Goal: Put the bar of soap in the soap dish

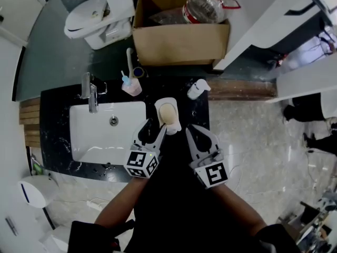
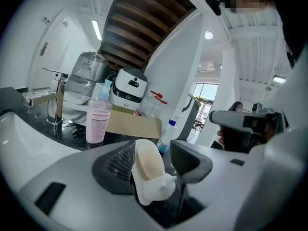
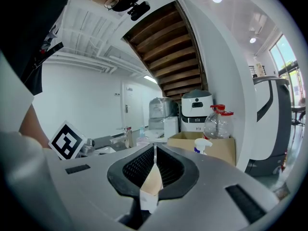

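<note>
Now, soap bar [image 1: 166, 112] sits in white soap dish [image 1: 176, 126] betw. left gripper's [image 1: 156, 126] parted jaws; right gripper [image 1: 196, 130] clenched, empty. Cardboard box [image 1: 179, 44] holds clear jug [image 1: 205, 4]; pink cup's [image 1: 131, 87] print illegible.

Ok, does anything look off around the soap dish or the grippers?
Mostly fine: the beige bar of soap lies in the white soap dish on the black counter, between the left gripper's open jaws. One oddity: a thin beige-and-white sliver shows between the right gripper's shut jaws; I cannot tell what it is.
</note>
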Demonstrator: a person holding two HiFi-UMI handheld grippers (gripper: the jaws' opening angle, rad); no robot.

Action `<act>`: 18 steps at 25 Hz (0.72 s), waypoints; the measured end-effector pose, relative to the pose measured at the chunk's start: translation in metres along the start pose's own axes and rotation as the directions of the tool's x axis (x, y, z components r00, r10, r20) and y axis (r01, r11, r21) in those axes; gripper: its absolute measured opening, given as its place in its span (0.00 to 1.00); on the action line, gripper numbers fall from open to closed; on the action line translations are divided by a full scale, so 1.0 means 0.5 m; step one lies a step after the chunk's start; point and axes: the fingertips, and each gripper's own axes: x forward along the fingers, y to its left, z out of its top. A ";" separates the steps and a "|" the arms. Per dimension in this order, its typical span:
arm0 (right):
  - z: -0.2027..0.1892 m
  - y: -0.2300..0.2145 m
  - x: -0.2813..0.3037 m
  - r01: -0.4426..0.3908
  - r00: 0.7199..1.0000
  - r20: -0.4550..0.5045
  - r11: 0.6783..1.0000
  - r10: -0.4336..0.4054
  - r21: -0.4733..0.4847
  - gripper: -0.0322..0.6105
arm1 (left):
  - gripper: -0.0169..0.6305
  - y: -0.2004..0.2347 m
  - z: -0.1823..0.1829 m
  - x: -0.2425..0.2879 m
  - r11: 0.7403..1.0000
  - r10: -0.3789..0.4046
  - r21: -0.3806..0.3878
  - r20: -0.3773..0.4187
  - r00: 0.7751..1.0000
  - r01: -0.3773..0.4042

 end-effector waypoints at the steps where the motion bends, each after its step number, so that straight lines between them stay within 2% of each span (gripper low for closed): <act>1: 0.005 0.003 -0.002 0.001 1.000 0.008 1.000 -0.001 -0.001 0.06 | 0.36 -0.002 0.001 -0.012 1.000 0.005 -0.007 0.009 1.000 -0.005; 6: 0.027 0.038 -0.023 -0.005 0.999 0.031 1.000 0.005 -0.019 0.06 | 0.36 -0.021 0.026 -0.081 1.000 0.013 0.013 0.075 0.997 -0.015; 12: 0.052 0.093 -0.065 0.012 0.999 0.041 1.000 -0.012 -0.013 0.06 | 0.36 -0.057 0.090 -0.174 0.999 0.004 0.034 0.166 0.986 -0.010; 18: 0.095 0.146 -0.112 0.050 0.996 0.074 0.999 -0.050 -0.004 0.06 | 0.36 -0.103 0.142 -0.256 0.997 -0.061 0.051 0.215 0.975 0.051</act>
